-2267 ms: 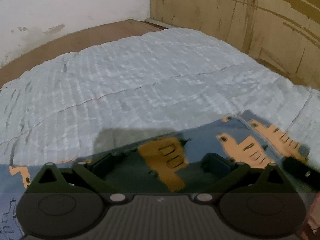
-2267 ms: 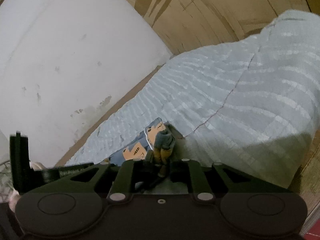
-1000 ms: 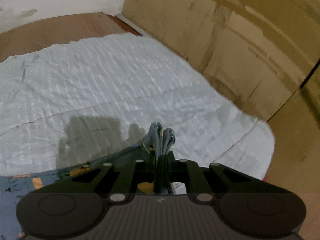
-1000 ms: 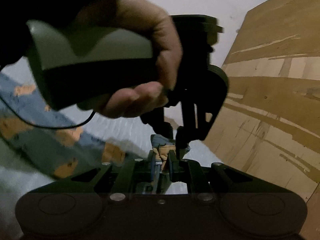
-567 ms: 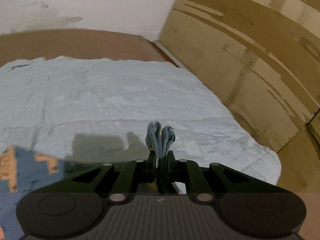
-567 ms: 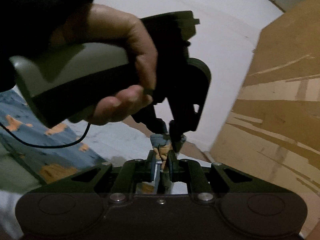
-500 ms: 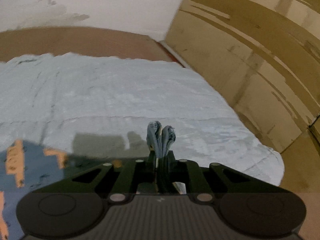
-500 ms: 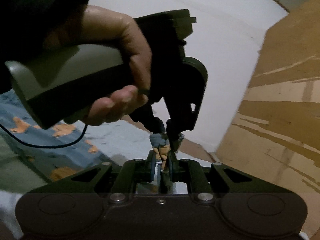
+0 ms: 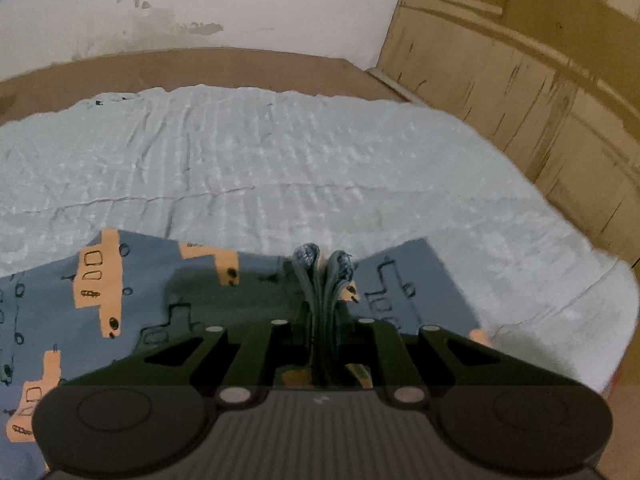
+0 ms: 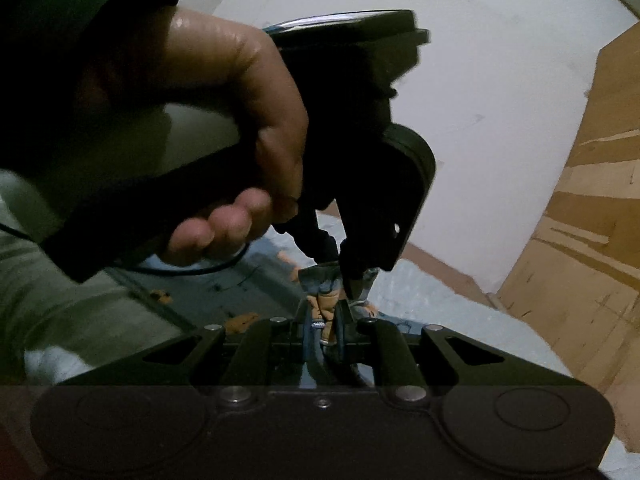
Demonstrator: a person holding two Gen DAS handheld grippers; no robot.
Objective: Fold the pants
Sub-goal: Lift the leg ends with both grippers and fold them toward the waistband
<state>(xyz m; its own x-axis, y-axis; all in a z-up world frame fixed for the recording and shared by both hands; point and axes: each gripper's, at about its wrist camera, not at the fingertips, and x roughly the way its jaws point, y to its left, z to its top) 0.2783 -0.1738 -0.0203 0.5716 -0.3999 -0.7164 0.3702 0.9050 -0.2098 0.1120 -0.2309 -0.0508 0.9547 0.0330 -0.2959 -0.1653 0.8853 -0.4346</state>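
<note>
The pants (image 9: 132,292) are blue-grey with orange vehicle prints and lie spread on a pale quilt (image 9: 280,168). My left gripper (image 9: 323,280) is shut on a bunched edge of the pants, low over the quilt, with blue fabric on both sides of it. In the right wrist view my right gripper (image 10: 323,320) is shut on another bunched edge of the pants (image 10: 320,284). Directly ahead of it a person's hand (image 10: 224,128) holds the left gripper (image 10: 340,268), whose fingertips pinch the same fabric bundle. More of the pants (image 10: 224,280) shows below that hand.
The quilt covers a bed with a brown edge (image 9: 200,68) along a white wall (image 9: 200,4). Wooden panelling (image 9: 520,80) runs down the right side. The quilt's right edge (image 9: 616,320) drops off close to the left gripper.
The left gripper has swung left and lower, so the spread pants now fill the view under it. In the right wrist view the hand with the left gripper has come closer.
</note>
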